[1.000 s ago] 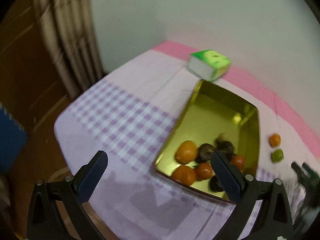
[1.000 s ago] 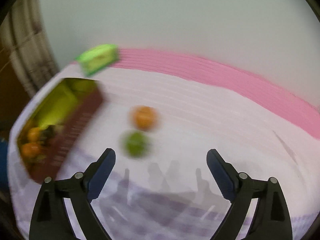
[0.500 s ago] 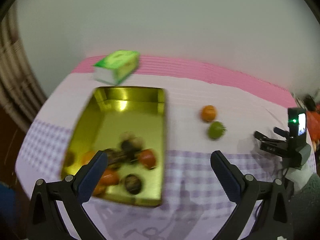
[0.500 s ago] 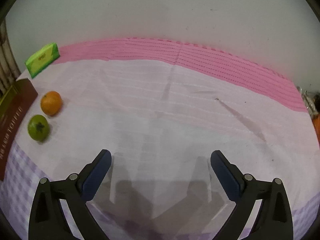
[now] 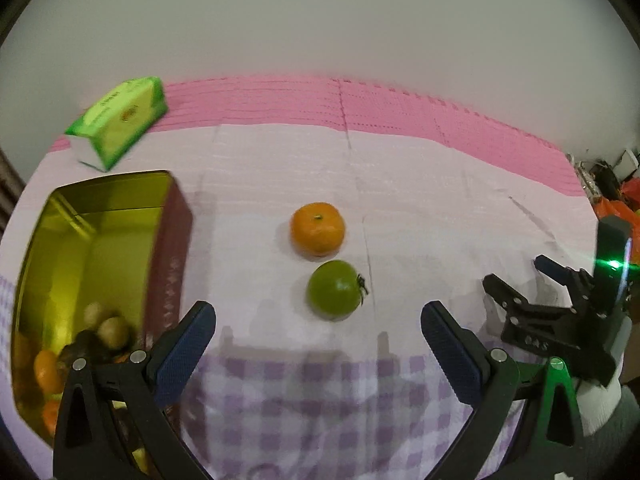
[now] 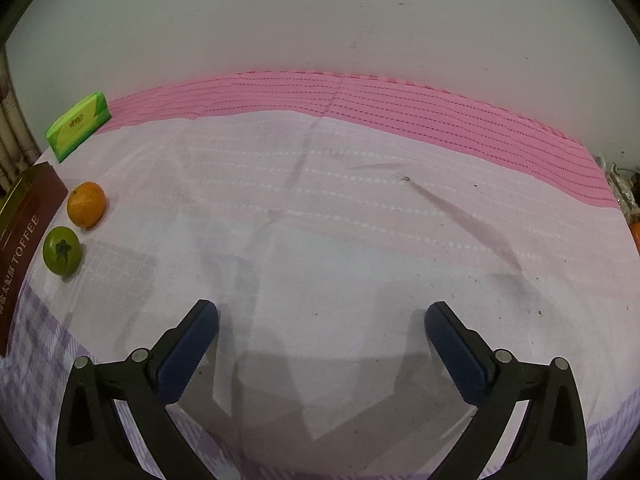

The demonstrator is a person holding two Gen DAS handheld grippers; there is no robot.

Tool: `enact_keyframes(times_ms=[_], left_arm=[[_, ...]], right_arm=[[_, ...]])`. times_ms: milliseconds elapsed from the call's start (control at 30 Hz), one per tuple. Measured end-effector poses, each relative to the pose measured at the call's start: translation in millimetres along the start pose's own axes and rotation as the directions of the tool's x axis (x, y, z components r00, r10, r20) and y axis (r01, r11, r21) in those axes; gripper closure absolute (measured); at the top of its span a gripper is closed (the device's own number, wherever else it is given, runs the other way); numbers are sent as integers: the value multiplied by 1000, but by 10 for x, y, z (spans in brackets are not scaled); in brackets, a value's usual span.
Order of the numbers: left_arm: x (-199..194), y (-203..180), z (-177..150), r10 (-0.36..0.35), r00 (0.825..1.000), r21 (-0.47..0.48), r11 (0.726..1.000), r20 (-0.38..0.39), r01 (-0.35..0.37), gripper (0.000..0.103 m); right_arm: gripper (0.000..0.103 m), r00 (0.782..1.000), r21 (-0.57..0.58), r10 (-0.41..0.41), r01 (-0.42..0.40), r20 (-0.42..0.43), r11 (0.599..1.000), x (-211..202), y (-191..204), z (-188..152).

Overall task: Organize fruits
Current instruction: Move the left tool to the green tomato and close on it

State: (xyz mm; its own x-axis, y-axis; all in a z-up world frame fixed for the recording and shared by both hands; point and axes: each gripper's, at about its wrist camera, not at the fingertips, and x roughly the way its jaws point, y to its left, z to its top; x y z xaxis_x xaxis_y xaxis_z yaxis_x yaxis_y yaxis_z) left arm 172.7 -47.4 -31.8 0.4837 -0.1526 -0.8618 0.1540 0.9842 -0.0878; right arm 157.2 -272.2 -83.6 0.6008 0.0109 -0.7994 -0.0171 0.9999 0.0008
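**Two fruits still outside the tin, both jaws empty**

The gold tin (image 5: 92,264) is the landmark. Inside it, at its near end, lie several fruits, orange and dark ones, blurred. Outside it, to the tin's right on the cloth-covered surface (image 6: 360,240), sit an orange mandarin (image 5: 317,229) and, just nearer the camera, a green fruit (image 5: 334,289); the two are close together, perhaps touching. A green tissue pack (image 5: 120,120) lies beyond the tin's far end.

The left hand-held gripper (image 5: 316,332) stands wide and empty, hanging just short of the green fruit. The right hand-held gripper (image 6: 320,332) is opening to its widest with nothing between its jaws, over bare cloth well to the right of the tin.

Risks, as I judge them: both fruits are round and could roll if a finger clips one off-centre; closing on the green fruit may nudge the mandarin away. The cloth is creased, so a low approach could snag it and drag fruit. The left view is blurred, so aim may be off.
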Motion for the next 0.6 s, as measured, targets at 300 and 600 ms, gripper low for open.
enact_keyframes(times_ms=[300, 600], left_arm=[[331, -78, 82, 4, 999, 12, 1000, -33, -4, 10], [482, -69, 86, -6, 997, -8, 1000, -78, 5, 34]], right_arm=[[0, 1000, 0, 0, 0, 0, 1000, -2, 7, 3], [0, 1000, 1, -1, 1, 1, 1000, -1, 6, 3]])
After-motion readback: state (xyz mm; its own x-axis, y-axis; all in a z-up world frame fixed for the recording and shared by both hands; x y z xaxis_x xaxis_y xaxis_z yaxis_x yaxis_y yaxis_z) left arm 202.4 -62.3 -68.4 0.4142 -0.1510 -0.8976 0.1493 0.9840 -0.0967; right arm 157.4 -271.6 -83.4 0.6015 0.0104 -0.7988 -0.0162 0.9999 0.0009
